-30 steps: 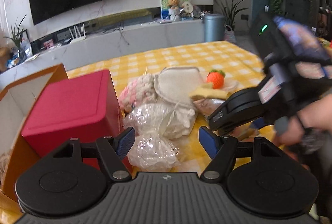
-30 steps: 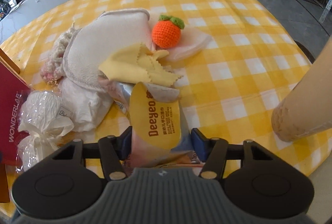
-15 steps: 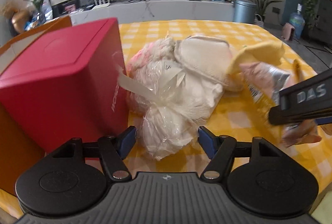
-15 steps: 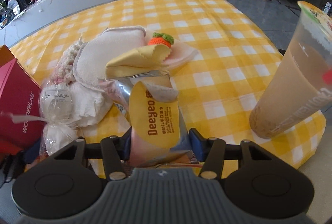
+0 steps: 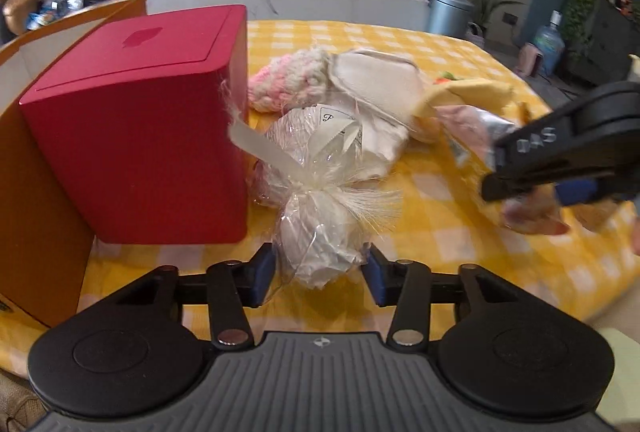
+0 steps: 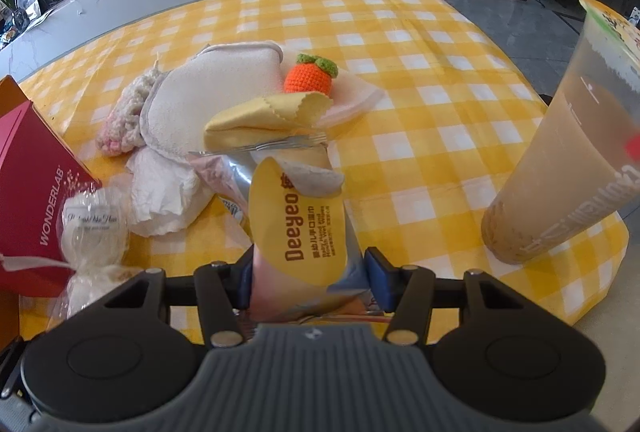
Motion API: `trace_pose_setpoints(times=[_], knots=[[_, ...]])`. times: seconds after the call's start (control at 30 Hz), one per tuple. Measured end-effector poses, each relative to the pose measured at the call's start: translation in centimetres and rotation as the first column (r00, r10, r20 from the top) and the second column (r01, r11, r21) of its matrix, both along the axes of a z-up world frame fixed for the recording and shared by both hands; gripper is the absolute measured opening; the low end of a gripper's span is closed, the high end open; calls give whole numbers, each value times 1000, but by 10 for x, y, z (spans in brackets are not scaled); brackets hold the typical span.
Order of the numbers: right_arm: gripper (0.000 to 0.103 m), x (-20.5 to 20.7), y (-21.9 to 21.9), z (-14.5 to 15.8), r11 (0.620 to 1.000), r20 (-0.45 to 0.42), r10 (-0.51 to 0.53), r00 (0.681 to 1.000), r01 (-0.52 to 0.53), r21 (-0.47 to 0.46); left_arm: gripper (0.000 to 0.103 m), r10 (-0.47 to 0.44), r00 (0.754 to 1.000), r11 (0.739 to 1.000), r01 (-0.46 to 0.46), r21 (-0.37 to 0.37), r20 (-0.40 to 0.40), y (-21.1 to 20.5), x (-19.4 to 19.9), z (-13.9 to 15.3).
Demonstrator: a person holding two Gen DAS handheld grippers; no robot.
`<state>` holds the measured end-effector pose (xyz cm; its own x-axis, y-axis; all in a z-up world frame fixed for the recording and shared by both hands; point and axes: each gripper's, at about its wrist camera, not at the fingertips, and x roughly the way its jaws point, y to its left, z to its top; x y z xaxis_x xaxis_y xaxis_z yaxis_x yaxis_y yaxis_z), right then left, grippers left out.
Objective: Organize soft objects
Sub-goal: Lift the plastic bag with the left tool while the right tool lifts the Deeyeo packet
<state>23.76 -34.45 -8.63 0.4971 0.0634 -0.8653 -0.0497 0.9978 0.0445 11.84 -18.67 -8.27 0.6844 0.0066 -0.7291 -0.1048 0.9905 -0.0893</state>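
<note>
The tablecloth (image 6: 420, 79) looks like smooth checked cloth. The red box (image 5: 136, 135) has a matt, smooth finish. The bundle (image 5: 320, 199) is wrapped in crinkly clear film with a satin ribbon. The wipes pack (image 6: 298, 224) is glossy foil-like plastic. The carrot (image 6: 308, 77) is crocheted yarn. The cup (image 6: 568, 159) is translucent plastic.

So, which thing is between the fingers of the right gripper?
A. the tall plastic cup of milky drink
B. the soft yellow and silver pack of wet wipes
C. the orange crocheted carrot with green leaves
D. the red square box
B: the right gripper has its blue pads on both sides of the soft yellow and silver pack of wet wipes, which is raised off the yellow checked tablecloth.
</note>
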Motion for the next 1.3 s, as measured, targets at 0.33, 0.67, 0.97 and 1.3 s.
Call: trace_pose_setpoints(times=[0.33, 0.67, 0.97, 1.3], knots=[[54, 0, -2, -3, 1000, -9, -2, 1000, 2, -10, 78, -87, 991, 990, 74, 122, 101, -27, -3, 23], [54, 0, -2, -5, 1000, -15, -6, 1000, 6, -12, 82, -42, 999, 994, 39, 99, 30, -17, 37, 5], [54, -1, -6, -7, 1000, -25, -13, 1000, 13, -12, 53, -50, 999, 994, 48, 99, 10, -14, 32, -2], [54, -19, -17, 11, 998, 45, -23, 999, 21, 57, 51, -89, 996, 995, 90, -46, 16, 2, 11, 23]])
